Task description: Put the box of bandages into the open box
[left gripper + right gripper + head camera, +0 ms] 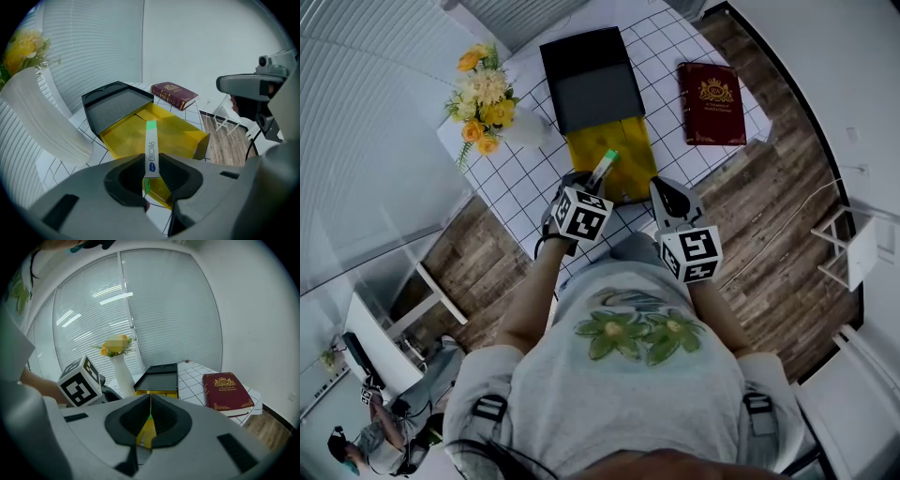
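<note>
Left hand-held gripper (153, 165), green-tipped bandage box (151, 139)

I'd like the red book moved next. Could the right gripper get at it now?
Probably yes. The right gripper is empty, jaws together, and the red book lies flat on the right side of the table with nothing between; the jaws must open first.

bandage box (151, 143) in left gripper (151, 163)
</note>
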